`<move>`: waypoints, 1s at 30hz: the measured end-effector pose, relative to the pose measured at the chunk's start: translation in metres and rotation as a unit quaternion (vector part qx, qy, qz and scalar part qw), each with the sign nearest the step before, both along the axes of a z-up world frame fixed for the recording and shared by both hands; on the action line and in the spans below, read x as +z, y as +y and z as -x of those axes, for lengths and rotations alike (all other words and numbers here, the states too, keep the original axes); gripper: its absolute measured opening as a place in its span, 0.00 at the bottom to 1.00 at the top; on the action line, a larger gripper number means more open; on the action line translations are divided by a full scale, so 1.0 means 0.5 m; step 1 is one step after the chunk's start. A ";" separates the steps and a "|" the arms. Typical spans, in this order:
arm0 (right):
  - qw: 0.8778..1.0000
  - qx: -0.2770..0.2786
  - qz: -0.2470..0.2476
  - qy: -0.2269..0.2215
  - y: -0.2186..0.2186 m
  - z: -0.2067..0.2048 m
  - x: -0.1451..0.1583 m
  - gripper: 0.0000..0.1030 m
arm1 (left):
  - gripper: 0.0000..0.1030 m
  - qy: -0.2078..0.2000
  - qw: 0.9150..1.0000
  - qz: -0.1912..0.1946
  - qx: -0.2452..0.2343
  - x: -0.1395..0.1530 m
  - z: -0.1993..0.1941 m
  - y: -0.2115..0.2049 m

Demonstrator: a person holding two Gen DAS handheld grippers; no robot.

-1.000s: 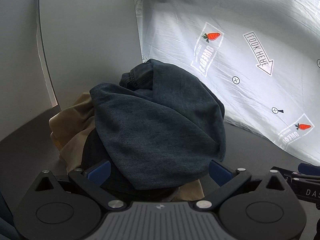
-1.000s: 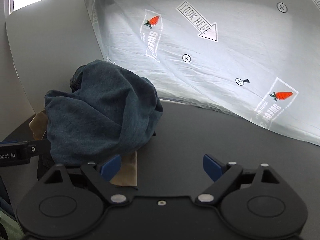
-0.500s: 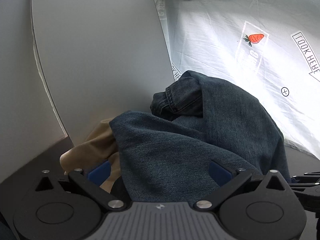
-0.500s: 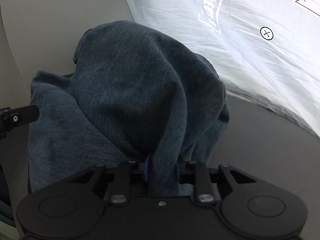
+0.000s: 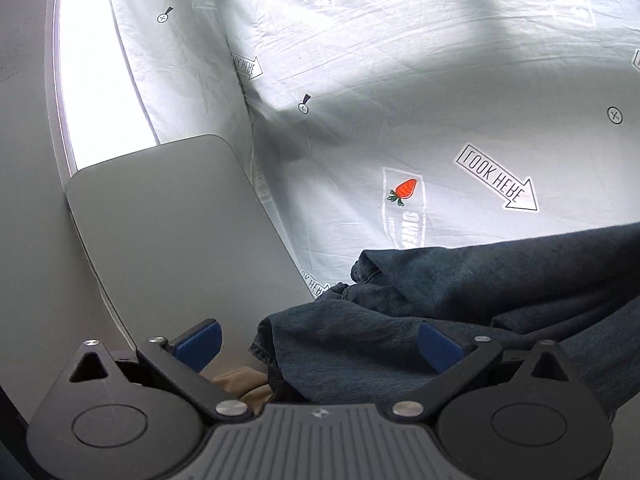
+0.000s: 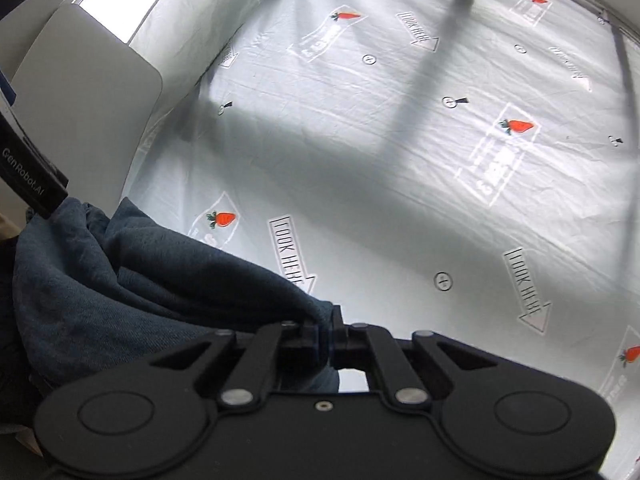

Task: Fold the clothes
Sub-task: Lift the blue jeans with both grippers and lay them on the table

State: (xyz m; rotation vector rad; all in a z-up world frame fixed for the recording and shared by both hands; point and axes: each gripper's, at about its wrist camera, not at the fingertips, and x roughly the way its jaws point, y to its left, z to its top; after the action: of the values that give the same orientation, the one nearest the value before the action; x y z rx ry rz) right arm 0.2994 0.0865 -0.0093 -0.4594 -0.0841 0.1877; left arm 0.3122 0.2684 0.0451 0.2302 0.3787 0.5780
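A dark blue denim garment is lifted and stretches leftward from my right gripper, which is shut on a fold of it. In the left wrist view the same denim garment drapes across between the blue fingertips of my left gripper, which stands open around the cloth without pinching it. A bit of tan garment peeks out beneath the denim, low between the left fingers. The edge of the left gripper's body shows at the far left of the right wrist view.
A white printed sheet with carrot and arrow marks fills the background in both views. A grey rounded panel stands at the left, with a bright window strip behind it.
My right gripper closed on the denim and lifted it up from the pile. Both cameras have tilted upward, so the table is out of view. My left gripper stayed open.
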 end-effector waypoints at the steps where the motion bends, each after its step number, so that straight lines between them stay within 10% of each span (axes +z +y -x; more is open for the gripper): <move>1: 1.000 -0.022 0.000 -0.010 -0.040 0.015 0.014 0.03 | 1.00 0.000 1.000 0.007 -0.009 0.003 0.016 -0.029; 6: 0.980 -0.200 0.021 -0.001 -0.299 0.049 0.053 0.15 | 1.00 0.014 0.997 0.060 -0.054 -0.010 0.063 -0.159; 8: 0.969 -0.226 0.078 0.069 -0.369 0.043 0.011 0.42 | 1.00 0.027 0.993 0.086 -0.075 -0.030 0.067 -0.207; 12: 0.934 -0.230 0.207 0.181 -0.468 0.092 -0.092 0.47 | 1.00 0.059 0.978 0.156 -0.122 -0.075 0.062 -0.300; 16: 0.935 -0.213 0.113 0.261 -0.521 0.136 -0.098 0.59 | 1.00 0.099 0.963 0.187 -0.167 -0.125 0.041 -0.374; 19: 0.928 -0.226 0.053 0.291 -0.543 0.129 -0.117 0.64 | 1.00 0.148 0.937 0.245 -0.198 -0.178 0.005 -0.411; 26: 0.926 -0.216 0.009 0.308 -0.575 0.053 -0.155 0.71 | 1.00 0.239 0.843 0.431 -0.217 -0.324 -0.110 -0.436; 30: 0.926 -0.206 -0.010 0.316 -0.572 -0.014 -0.177 0.71 | 1.00 0.283 0.841 0.417 -0.196 -0.369 -0.184 -0.451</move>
State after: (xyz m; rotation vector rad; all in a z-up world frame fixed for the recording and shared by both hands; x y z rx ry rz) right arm 0.3062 -0.1997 -0.0977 -0.3686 0.6411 -0.0873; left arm 0.4041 0.0427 -0.1392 -0.3781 1.0921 -0.1143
